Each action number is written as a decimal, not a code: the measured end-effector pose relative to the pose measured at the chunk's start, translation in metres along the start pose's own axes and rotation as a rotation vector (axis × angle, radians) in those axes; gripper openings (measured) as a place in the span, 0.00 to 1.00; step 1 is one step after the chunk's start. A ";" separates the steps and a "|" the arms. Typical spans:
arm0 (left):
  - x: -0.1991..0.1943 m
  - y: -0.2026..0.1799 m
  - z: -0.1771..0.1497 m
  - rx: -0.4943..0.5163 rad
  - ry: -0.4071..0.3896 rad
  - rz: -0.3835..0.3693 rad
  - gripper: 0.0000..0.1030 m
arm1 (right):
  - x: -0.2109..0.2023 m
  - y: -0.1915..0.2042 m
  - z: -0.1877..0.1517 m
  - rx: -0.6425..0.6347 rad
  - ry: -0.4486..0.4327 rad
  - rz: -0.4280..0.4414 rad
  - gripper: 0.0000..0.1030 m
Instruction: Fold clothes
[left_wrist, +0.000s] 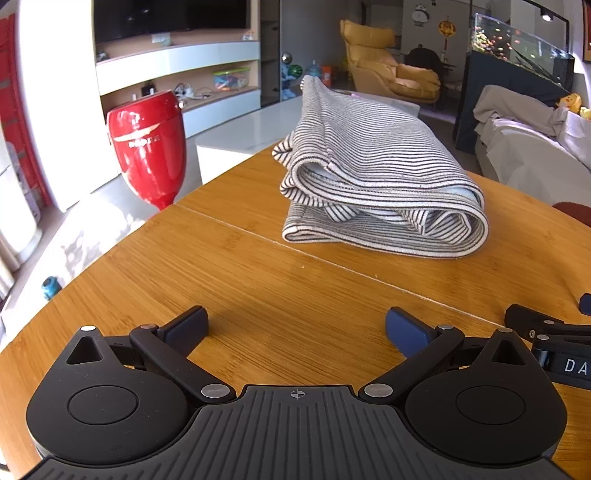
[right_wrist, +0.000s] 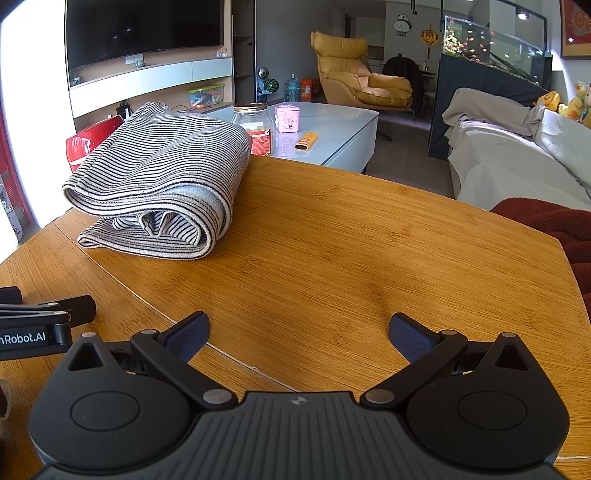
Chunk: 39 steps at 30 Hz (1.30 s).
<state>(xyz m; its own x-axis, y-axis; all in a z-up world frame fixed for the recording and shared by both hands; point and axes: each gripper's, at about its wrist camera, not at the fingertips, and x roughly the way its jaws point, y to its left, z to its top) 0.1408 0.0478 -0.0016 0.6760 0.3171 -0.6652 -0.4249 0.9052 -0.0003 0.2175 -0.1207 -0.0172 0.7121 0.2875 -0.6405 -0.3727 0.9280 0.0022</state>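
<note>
Two grippers' jaws gape, nothing between them and folded garment (left_wrist: 380, 184) on table (left_wrist: 221, 280)

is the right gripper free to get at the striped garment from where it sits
Probably yes: the right gripper is open and empty, and only bare wooden table lies between it and the folded striped garment, which sits ahead to its left.

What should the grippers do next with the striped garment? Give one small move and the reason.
Probably pull both back and leave it. The striped garment already lies folded in layers on the wooden table. The left gripper and right gripper are open, empty and short of it. One loose layer pokes out of the near edge; tucking it in is optional.
</note>
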 end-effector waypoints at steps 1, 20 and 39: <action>0.000 0.000 0.000 0.000 0.000 0.000 1.00 | 0.000 0.000 0.000 0.000 0.000 0.000 1.00; -0.001 0.001 0.000 0.002 0.000 -0.001 1.00 | 0.000 0.000 0.000 0.000 0.000 0.000 1.00; -0.003 0.001 -0.001 0.001 0.004 0.004 1.00 | 0.000 0.000 -0.001 0.001 0.000 0.000 1.00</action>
<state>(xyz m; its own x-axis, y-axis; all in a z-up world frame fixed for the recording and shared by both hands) 0.1371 0.0473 -0.0004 0.6722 0.3193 -0.6680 -0.4266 0.9044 0.0031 0.2171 -0.1211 -0.0178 0.7119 0.2877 -0.6407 -0.3723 0.9281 0.0031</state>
